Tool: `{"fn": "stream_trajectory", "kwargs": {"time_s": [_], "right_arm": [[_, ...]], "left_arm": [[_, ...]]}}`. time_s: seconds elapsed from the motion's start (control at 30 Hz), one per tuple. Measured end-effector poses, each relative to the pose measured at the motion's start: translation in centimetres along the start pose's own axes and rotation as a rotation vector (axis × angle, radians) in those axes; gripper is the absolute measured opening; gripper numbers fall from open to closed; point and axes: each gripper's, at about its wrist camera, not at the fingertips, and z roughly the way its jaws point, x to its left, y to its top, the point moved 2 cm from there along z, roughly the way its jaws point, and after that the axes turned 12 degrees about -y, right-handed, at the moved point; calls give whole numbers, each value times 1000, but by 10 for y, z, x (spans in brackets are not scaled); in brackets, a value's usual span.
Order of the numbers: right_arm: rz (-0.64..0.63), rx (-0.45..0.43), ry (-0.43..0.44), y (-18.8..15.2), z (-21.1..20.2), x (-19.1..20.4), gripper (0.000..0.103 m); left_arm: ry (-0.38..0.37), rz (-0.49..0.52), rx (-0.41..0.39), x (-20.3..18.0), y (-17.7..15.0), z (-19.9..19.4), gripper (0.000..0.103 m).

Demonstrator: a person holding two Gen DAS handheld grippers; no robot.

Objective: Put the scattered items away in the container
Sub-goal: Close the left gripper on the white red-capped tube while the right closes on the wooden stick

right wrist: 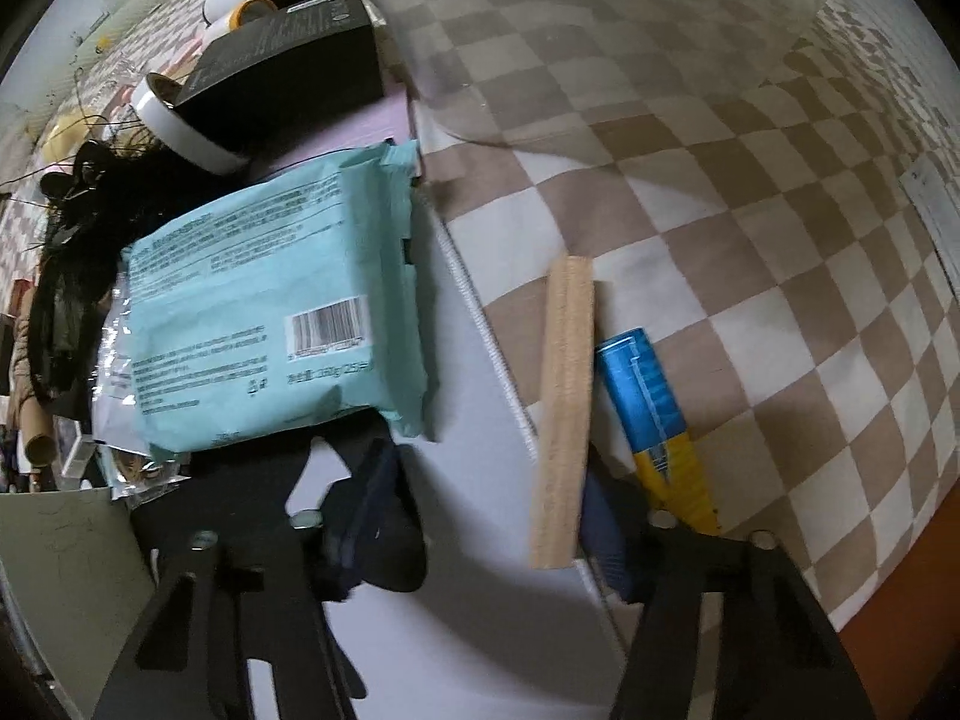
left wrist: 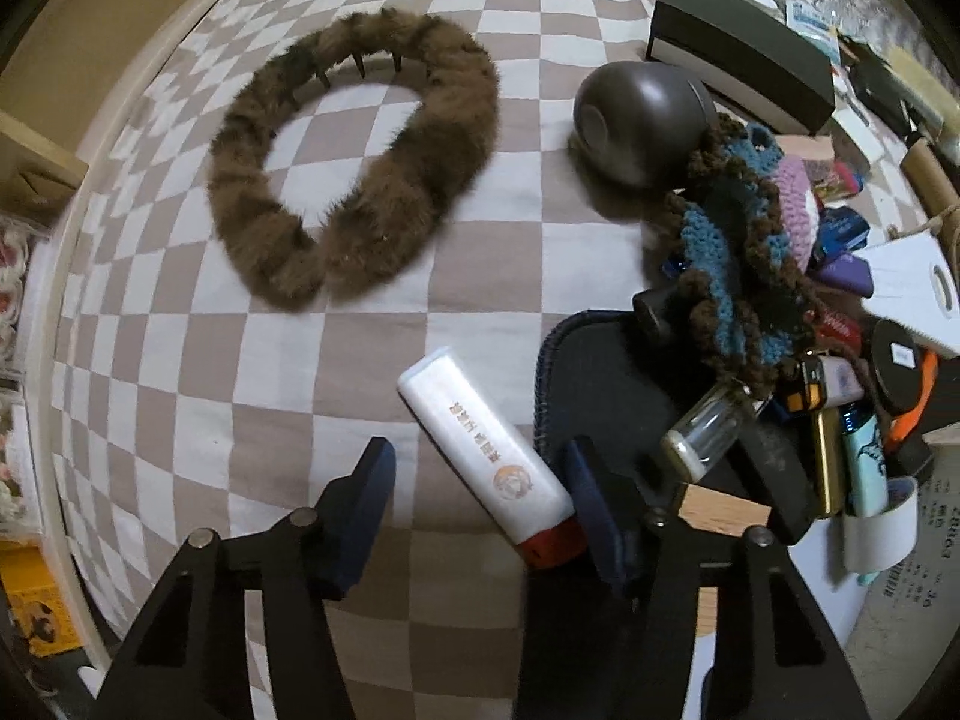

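Note:
In the left wrist view my left gripper (left wrist: 477, 489) is open, low over the checkered cloth. A white tube with a red cap (left wrist: 486, 450) lies between its fingers, close to the right finger (left wrist: 591, 498). A brown furry hair hoop (left wrist: 354, 162) lies farther ahead. A cluttered container (left wrist: 606, 378) holds a crocheted piece (left wrist: 738, 252), a glass vial (left wrist: 708, 426) and several small items. In the right wrist view my right gripper (right wrist: 480, 516) is open above a white surface; a wooden stick (right wrist: 564, 408) lies by its right finger, a blue-yellow tube (right wrist: 654, 414) beside that. A teal packet (right wrist: 270, 312) lies ahead left.
A dark round speaker-like object (left wrist: 642, 120) and a black box (left wrist: 744, 48) sit behind the container. In the right wrist view a black box (right wrist: 288, 66), a white tape roll (right wrist: 180, 126) and a black tangled item (right wrist: 84, 228) lie beyond the packet. The table edge (left wrist: 54, 312) runs at left.

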Motion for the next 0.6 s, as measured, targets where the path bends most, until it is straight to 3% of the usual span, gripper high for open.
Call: {"fn": "stream_trajectory", "kwargs": {"time_s": [0.33,0.6], "right_arm": [[-10,-27,-35,11,0,-6,22],[-30,-57,-47,21,-4,-6,13]], "left_arm": [[-72,-48,-25,-10,-6,-4,30],[-73,-58,-27,-22,-13,-7,23]]}}
